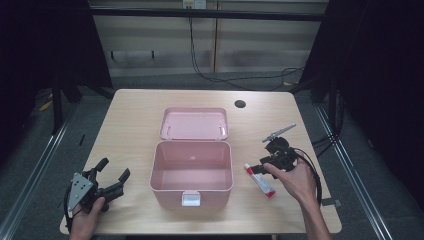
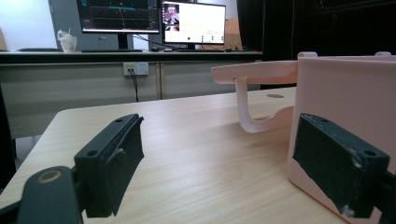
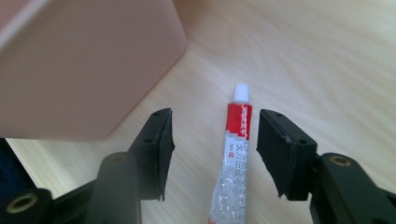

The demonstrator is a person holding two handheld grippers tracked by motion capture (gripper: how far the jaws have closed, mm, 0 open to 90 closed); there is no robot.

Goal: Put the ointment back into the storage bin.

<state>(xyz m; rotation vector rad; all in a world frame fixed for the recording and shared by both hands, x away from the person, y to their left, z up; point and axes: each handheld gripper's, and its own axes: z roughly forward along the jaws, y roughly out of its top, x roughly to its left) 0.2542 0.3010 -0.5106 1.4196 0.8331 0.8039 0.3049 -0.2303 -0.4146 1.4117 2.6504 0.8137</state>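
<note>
One red-and-white tube bears small print, unreadable.

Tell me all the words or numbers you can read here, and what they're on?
None reads clearly.
Tube: white print on its red band and small print on the silver part, too blurred to read.
Monitors: graphs and small windows on screen, too small to read.
Pink box: no writing seen.
</note>
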